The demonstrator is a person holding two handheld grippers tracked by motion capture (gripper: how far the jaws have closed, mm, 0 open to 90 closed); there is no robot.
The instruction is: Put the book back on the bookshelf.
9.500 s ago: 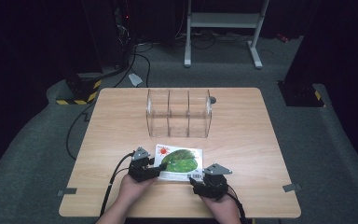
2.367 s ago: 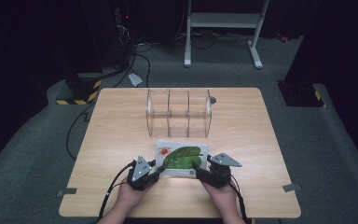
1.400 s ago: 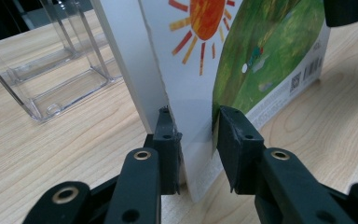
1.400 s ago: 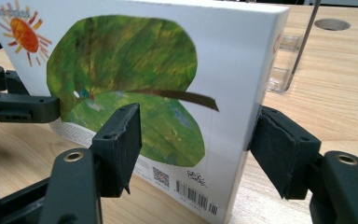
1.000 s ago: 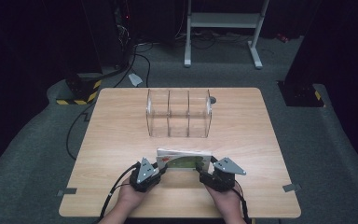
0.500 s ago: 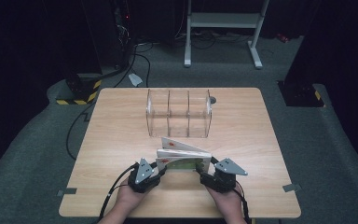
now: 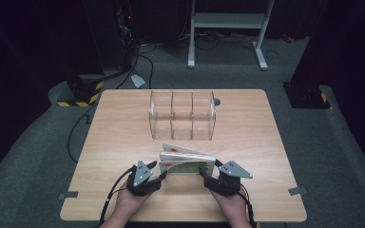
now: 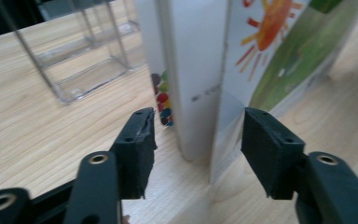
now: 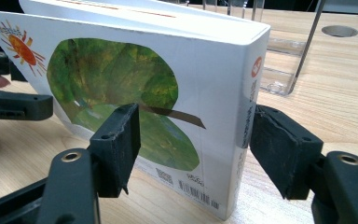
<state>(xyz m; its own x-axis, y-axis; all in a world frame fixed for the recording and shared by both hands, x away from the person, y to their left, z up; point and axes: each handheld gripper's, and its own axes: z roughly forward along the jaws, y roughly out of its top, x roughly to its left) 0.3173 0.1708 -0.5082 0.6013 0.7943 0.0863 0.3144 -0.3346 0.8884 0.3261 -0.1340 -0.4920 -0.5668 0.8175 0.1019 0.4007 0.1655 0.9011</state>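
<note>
Pale wood grain covers the table (image 7: pixel 123 142). At its near edge two hands bring in the grippers. The left gripper (image 7: pixel 163 174) has just been opening: its jaws stand apart around the book's (image 7: pixel 186 160) page ends, pads clear of them. The right gripper (image 7: pixel 205 175) brackets the spine corner, its jaws also just widening and apart from the covers. The book stands on edge between them, fanned open. Farther off sits a clear three-bay rack (image 7: pixel 182 115), and beyond the table lie grey carpet (image 7: pixel 328 156), cables (image 7: pixel 145 52) and a white stand (image 7: pixel 228 21) in a dark room.
</note>
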